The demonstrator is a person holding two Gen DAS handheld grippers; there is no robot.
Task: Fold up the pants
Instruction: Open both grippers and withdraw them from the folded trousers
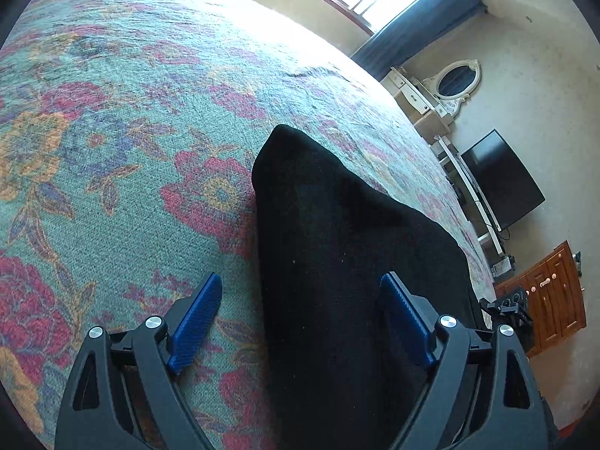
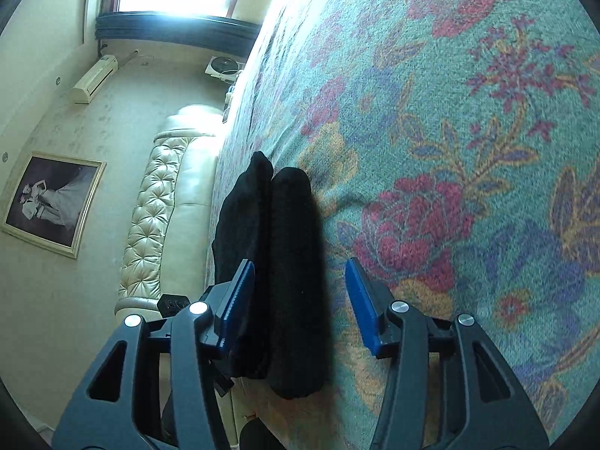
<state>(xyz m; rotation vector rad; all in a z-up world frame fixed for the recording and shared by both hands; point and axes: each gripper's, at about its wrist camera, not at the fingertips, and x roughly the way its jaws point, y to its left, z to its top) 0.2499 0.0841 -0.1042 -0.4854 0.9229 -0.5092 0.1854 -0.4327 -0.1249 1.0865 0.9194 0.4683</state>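
Black pants (image 1: 337, 247), folded, on floral bedspread (image 1: 123, 120), ahead of and between both grippers' blue pads. Left gripper (image 1: 302, 318): jaws spread wide, pads clear of fabric. Right gripper (image 2: 300, 300): jaws apart, gripping nothing.

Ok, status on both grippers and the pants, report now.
Left gripper open, right gripper open, neither clamped. Black pants folded in a long bundle on the floral bedspread, lying between both sets of jaws. Nothing in the way.

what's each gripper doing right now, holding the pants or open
left gripper: open, black pants between its fingers, not gripped.
right gripper: open, pants lie between its fingers, not gripped.
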